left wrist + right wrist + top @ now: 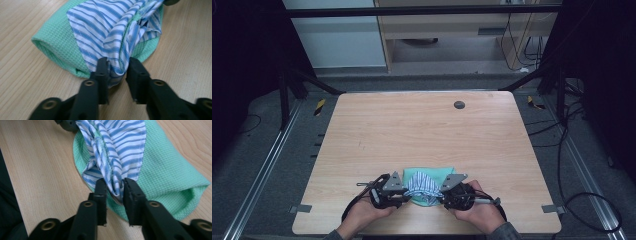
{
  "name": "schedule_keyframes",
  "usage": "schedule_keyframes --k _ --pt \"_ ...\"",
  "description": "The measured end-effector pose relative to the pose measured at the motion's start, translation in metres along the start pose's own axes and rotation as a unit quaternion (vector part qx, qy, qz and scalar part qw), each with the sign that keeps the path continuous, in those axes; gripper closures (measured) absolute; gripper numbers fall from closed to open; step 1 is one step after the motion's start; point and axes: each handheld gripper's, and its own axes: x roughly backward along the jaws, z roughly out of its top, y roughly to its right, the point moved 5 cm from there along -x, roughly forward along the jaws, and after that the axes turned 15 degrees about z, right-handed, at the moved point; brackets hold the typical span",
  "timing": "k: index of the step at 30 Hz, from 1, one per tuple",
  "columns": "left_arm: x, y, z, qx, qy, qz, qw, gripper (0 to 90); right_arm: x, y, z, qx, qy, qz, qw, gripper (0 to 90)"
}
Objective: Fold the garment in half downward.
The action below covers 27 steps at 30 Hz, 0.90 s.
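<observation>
A blue-and-white striped cloth (423, 184) lies bunched on a folded green waffle towel (432, 172) near the table's front edge. My left gripper (404, 193) is at the cloth's left end and my right gripper (443, 193) at its right end, facing each other. In the left gripper view a gathered corner of the striped cloth (110, 37) runs down between the jaws of the left gripper (117, 66), which stand a little apart around it. In the right gripper view the right gripper (115, 186) likewise stands slightly apart around a gathered fold of the striped cloth (117, 147), with the green towel (165, 177) beneath.
The wooden table (412, 130) stretches bare beyond the towel, with a small grey disc (459, 104) near its far edge. Metal brackets (300, 208) sit at the front corners. Dark frames and cables stand around the table.
</observation>
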Motion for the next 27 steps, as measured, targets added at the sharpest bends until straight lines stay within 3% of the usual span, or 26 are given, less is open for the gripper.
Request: schedule_keyframes --k 7,9,10,13,18,22,25,27 --pt "0.004 -0.001 0.002 0.021 0.005 0.012 0.9997 40.5 0.004 0.001 -0.002 -0.019 0.003 -0.003 0.9998 41.1" --pt "0.006 -0.001 0.002 0.024 0.005 0.009 0.9997 37.1 0.005 0.001 -0.002 -0.022 0.004 -0.003 0.9998 38.8" --pt "0.008 -0.001 0.003 0.027 0.007 0.013 0.9995 30.7 0.006 0.001 -0.003 -0.019 0.004 -0.012 0.9997 31.2" --pt "0.011 -0.002 0.004 0.036 0.010 0.020 0.9991 21.3 0.009 0.001 -0.004 -0.022 0.007 -0.022 0.9995 22.2" --pt "0.016 -0.007 0.005 0.040 -0.001 0.021 0.9990 10.9 0.014 0.005 -0.004 -0.024 0.015 -0.031 0.9991 15.4" --pt "0.023 -0.019 0.003 0.054 -0.005 0.030 0.9981 6.7 0.024 0.012 -0.006 -0.033 0.024 -0.044 0.9982 11.9" --pt "0.028 -0.034 -0.002 0.073 -0.005 0.043 0.9964 6.3 0.034 0.021 -0.009 -0.046 0.035 -0.059 0.9966 10.8" --pt "0.030 -0.046 -0.007 0.086 -0.008 0.054 0.9948 5.7 0.044 0.032 -0.014 -0.062 0.045 -0.078 0.9940 9.8"
